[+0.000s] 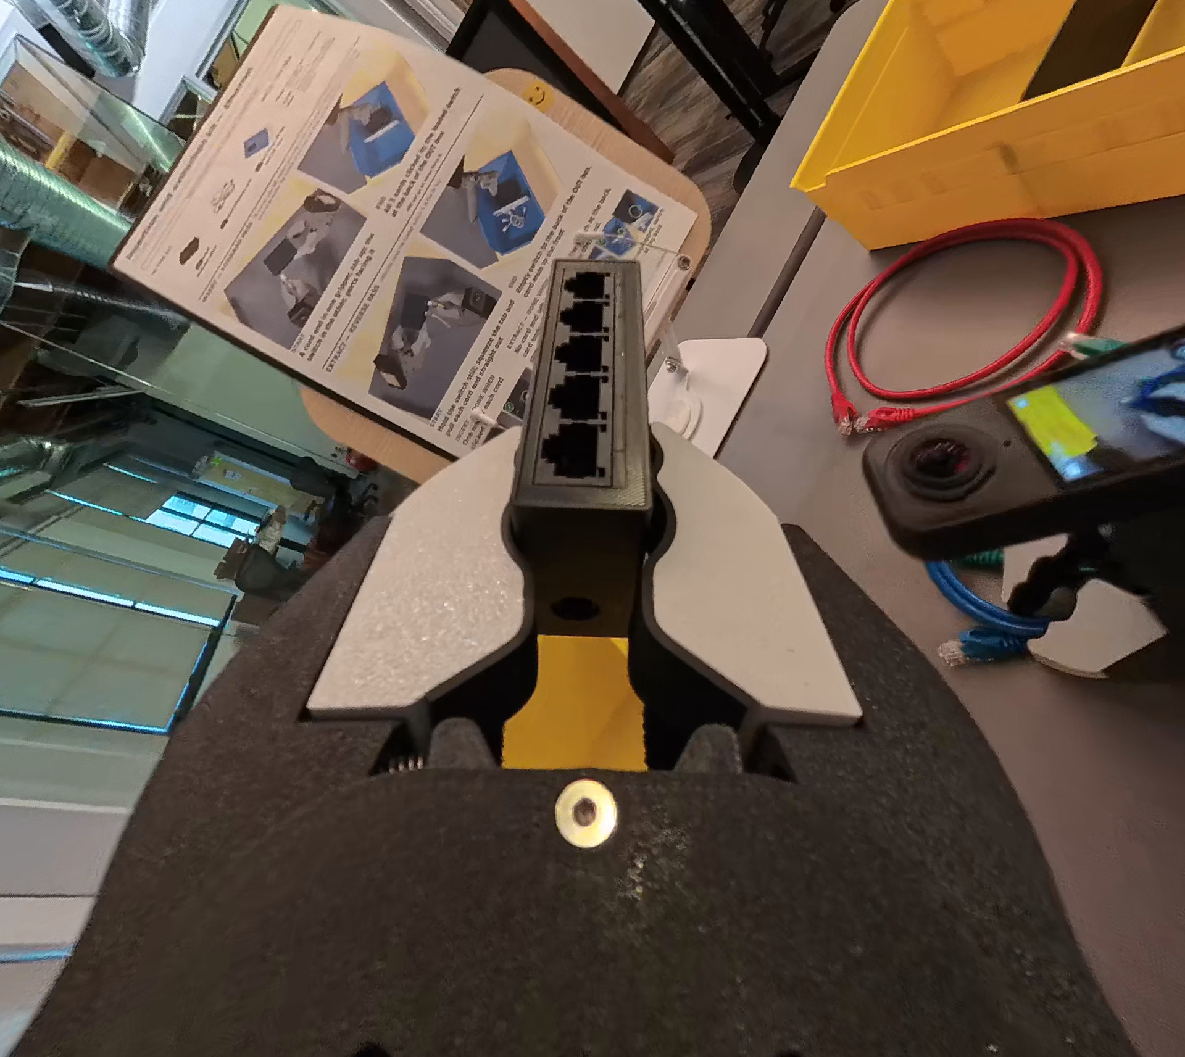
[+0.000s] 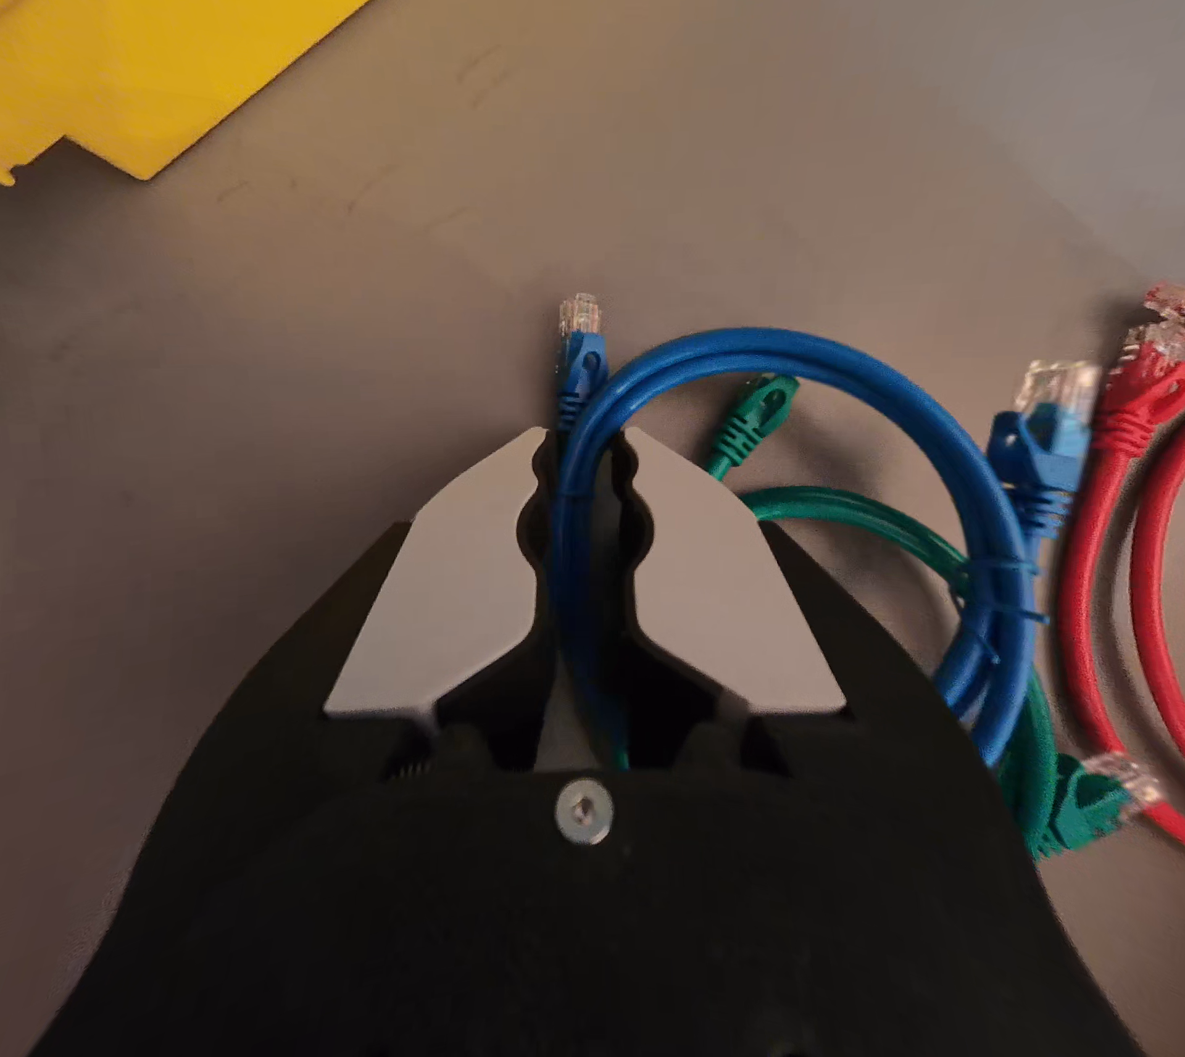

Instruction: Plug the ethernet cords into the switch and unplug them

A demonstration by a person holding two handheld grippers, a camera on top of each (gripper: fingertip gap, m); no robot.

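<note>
While your left hand-held gripper (image 1: 585,488) pinches the black switch (image 1: 587,385) above the tabletop (image 2: 705,129), your right hand-held gripper (image 2: 585,436) straddles the blue cord (image 2: 833,366), not visibly clamped; green cord (image 2: 853,507) and red cord (image 2: 1090,577) lie beside the blue cord

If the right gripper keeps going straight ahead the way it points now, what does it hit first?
Probably nothing new: the right gripper already straddles the blue cord, whose plug lies just past the fingertips. Beyond that, only bare grey table, though depth is unclear.
</note>
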